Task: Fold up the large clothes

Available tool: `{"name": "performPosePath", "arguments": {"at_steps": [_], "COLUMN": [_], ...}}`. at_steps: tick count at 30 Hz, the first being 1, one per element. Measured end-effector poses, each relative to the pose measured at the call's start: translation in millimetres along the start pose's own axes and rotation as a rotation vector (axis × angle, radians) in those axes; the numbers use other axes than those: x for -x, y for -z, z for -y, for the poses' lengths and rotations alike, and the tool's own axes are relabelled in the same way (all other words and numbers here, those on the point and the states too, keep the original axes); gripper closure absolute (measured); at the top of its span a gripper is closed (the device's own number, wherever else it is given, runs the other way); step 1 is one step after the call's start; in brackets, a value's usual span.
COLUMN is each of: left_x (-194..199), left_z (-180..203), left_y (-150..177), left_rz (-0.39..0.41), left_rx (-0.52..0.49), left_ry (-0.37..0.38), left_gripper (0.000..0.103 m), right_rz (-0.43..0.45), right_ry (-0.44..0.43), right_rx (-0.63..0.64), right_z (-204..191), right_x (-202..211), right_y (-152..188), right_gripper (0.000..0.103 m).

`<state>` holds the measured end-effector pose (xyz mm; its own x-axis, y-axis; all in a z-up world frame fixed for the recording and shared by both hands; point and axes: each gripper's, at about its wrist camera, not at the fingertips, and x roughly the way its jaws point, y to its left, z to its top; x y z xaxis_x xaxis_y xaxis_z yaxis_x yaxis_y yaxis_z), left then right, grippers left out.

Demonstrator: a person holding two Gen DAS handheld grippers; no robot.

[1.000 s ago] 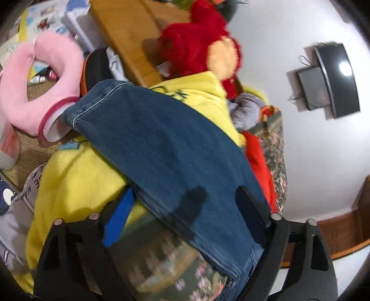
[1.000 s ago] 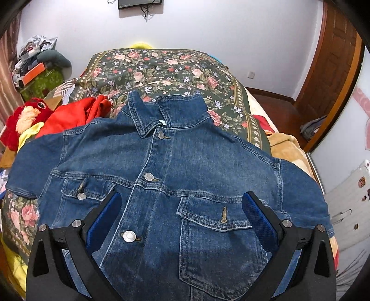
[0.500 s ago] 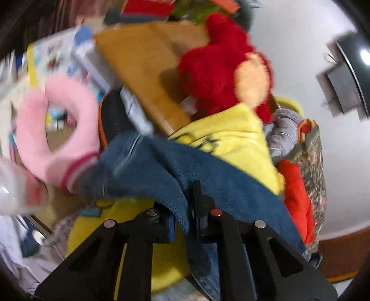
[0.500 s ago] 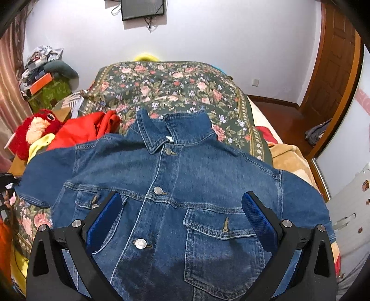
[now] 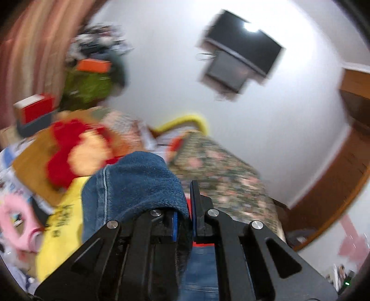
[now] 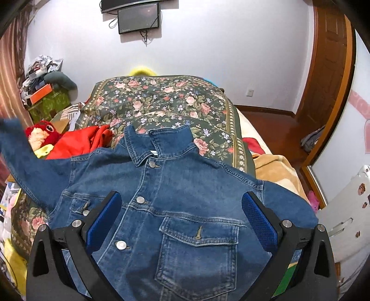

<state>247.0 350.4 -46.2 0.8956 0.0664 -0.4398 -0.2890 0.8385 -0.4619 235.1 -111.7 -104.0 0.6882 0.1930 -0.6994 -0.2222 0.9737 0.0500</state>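
A blue denim jacket [image 6: 175, 199] lies front up, buttoned, on the floral bedspread [image 6: 161, 101], collar toward the far wall. My left gripper [image 5: 183, 220] is shut on the jacket's left sleeve [image 5: 134, 183], whose cuff drapes over the left finger. In the right wrist view that sleeve [image 6: 16, 150] is raised off the bed at the far left. My right gripper [image 6: 181, 220] is open and empty, hovering above the chest pocket [image 6: 198, 240].
A red garment [image 6: 78, 143], a red plush toy [image 6: 41, 134] and a yellow garment [image 5: 57, 231] lie at the bed's left edge. Cluttered boxes [image 6: 44, 97] stand left. A screen [image 6: 138, 19] hangs on the far wall. A wooden door [image 6: 328, 76] is at the right.
My left gripper closed on the sleeve and lifted it up off the bed's left side, swinging toward the wall. My right gripper drew back slightly and stayed open.
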Motion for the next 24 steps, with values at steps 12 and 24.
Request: {"name": "performPosePath", "arguments": {"at_steps": [12,24], "left_x": [-78.5,-136.0], "left_z": [208.1,278.5], "left_y": [95.2,299.8], "left_rz": [-0.276,-0.843], "left_rx": [-0.275,-0.54], "left_ry": [0.235,0.248], "left_gripper": [0.095,0.087], "right_rz": [0.015,-0.091], "right_ry": [-0.042,-0.026], "right_rx": [0.007,-0.065], "right_z": [37.8,81.8], "right_x": [2.8,-4.1], "right_y": [13.4,41.6], "right_gripper": [0.0,0.0]}}
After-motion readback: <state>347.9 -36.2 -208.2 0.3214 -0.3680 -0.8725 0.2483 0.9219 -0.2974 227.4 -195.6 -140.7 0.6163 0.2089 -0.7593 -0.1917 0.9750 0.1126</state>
